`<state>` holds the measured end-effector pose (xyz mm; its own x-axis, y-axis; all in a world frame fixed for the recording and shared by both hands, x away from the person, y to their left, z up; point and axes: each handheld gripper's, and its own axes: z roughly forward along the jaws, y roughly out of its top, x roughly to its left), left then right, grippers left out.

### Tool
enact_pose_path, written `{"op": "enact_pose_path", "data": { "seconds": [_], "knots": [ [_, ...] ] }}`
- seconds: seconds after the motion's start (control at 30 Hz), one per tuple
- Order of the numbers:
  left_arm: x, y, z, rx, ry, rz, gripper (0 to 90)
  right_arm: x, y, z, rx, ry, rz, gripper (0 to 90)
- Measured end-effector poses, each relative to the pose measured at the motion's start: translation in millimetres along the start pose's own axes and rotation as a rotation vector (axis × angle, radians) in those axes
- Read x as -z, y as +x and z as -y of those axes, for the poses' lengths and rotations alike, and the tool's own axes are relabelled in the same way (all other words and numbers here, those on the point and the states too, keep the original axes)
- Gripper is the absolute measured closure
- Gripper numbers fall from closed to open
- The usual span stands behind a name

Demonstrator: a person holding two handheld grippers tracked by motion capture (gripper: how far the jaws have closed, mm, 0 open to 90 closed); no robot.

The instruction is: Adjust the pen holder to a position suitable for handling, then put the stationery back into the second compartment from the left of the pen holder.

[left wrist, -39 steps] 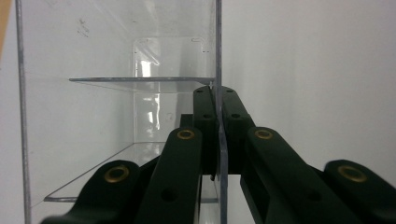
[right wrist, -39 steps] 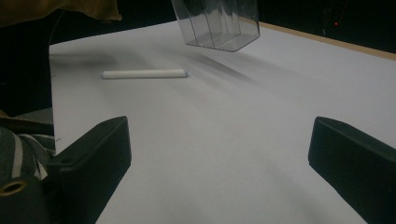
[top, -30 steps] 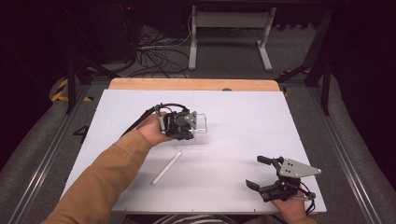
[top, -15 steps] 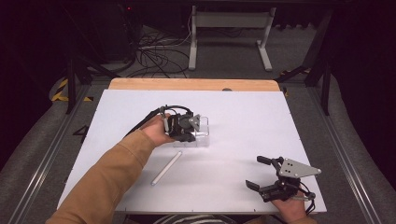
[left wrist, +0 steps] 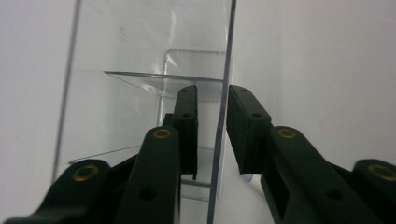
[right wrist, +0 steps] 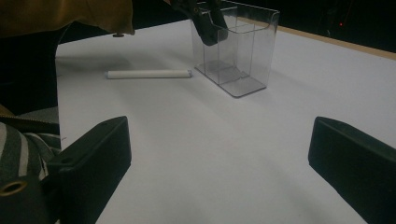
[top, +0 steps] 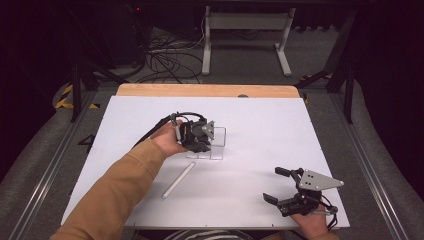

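Observation:
A clear plastic box (top: 216, 144) with inner dividers stands upright on the white table top (top: 260, 125), left of middle. My left gripper (top: 204, 142) reaches in from the left, and its jaws straddle one thin wall of the clear box (left wrist: 140, 93). The left gripper (left wrist: 211, 100) has just been opening its jaws, so a gap shows beside the wall. A white stick (top: 177, 180) lies flat just in front of the box. My right gripper (top: 274, 184) rests open at the near right edge, holding nothing. From the right gripper (right wrist: 219, 154) I see the box (right wrist: 243, 46) and the stick (right wrist: 148, 73).
A wooden strip (top: 200, 90) borders the table's far edge. Beyond it are black cables (top: 165, 60) and a grey stand's legs (top: 245, 30) on the dark floor. Metal rails (top: 50, 165) run along both sides of the table.

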<state>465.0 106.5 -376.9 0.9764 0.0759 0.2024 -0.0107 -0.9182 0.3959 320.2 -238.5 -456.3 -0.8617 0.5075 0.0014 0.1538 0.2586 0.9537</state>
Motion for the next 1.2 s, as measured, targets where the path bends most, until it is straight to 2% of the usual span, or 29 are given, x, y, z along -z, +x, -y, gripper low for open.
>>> {"op": "enact_pose_path", "data": {
  "seconds": [0.13,0.27,0.4,0.53,0.67,0.77,0.9,1.0,1.07,1.13,1.2],
  "knots": [
    [17.1,0.1,3.5,0.068,-0.084,-0.019,64.6,0.0,0.3,0.0,-0.001,-0.002,-0.001,6.4],
    [36.2,-3.3,10.4,0.128,-0.186,-0.068,53.3,0.3,0.0,-0.1,-0.003,-0.006,0.000,6.4],
    [51.8,-5.8,22.1,0.207,-0.290,-0.109,41.2,-0.6,-0.2,-0.2,-0.004,-0.003,0.000,6.4],
    [64.9,-9.1,31.7,0.256,-0.376,-0.140,30.8,-0.7,-0.5,-0.3,-0.005,-0.004,0.004,6.3],
    [73.6,-13.3,32.9,0.279,-0.419,-0.142,24.0,-2.0,-0.3,0.0,-0.005,0.002,0.003,6.3],
    [77.2,-16.9,31.8,0.276,-0.436,-0.152,21.2,-0.9,0.0,-0.1,-0.006,0.001,0.005,6.3],
    [82.9,-23.4,32.9,0.299,-0.476,-0.157,19.5,-0.6,0.3,0.0,-0.005,0.000,0.005,6.3],
    [87.3,-28.2,37.3,0.332,-0.510,-0.160,18.5,-0.4,0.6,-0.1,-0.005,-0.002,0.004,6.3],
    [90.2,-33.8,40.4,0.363,-0.529,-0.189,15.8,-0.3,0.4,0.0,-0.005,-0.001,0.004,6.3],
    [92.3,-39.1,42.0,0.391,-0.530,-0.221,10.8,-0.3,0.4,0.0,-0.005,-0.002,0.003,6.3],
    [93.9,-44.4,44.7,0.413,-0.523,-0.225,10.0,-0.2,0.5,0.2,-0.004,0.001,0.005,6.3]
  ]
}}
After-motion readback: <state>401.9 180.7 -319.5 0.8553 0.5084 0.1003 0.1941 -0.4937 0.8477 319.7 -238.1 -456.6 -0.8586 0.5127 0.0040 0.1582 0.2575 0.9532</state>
